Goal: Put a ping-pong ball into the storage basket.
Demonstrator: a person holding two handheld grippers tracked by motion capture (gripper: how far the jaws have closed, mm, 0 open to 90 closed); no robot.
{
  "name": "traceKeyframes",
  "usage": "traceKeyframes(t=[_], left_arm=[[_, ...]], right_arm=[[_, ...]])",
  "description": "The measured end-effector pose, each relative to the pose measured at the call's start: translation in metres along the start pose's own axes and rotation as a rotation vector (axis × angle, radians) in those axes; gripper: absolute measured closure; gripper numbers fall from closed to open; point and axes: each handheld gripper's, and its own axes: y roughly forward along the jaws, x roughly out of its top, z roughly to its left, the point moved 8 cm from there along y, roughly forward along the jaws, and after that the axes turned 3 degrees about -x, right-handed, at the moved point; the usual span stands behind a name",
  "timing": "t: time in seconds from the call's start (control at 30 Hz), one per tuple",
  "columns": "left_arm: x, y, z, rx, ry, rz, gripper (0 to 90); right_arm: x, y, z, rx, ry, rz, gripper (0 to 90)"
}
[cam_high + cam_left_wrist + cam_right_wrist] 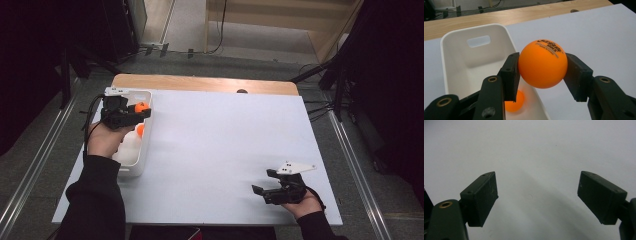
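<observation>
An orange table-tennis ball (542,64) with black print sits between the jaws of my left gripper (542,72), which is shut on it. In the high view that gripper (141,111) holds the ball (142,106) over the right rim of a white plastic bin (134,167) at the table's left edge. A second orange ball (140,129) lies inside the bin, seen low in the left gripper view as an orange ball (517,103) under the jaws. My right gripper (264,181) rests near the table's front right, jaws wide apart over bare white surface (534,192).
The white board (225,150) covers most of a wooden table (200,82), whose far strip shows a small dark hole (242,91). Cables and dark stands lie on the floor beyond the table.
</observation>
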Motion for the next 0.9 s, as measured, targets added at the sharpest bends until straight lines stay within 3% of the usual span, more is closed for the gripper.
traceKeyframes(t=[0.67, 0.9], left_arm=[[-0.007, 0.002, 0.022, 0.120, -0.036, 0.006, 50.1], [-0.009, 0.002, 0.032, 0.142, -0.070, 0.001, 50.2]], right_arm=[[0.000, 0.000, 0.001, 0.002, -0.001, 0.004, 14.9], [0.000, 0.000, 0.000, -0.001, -0.003, 0.003, 14.9]])
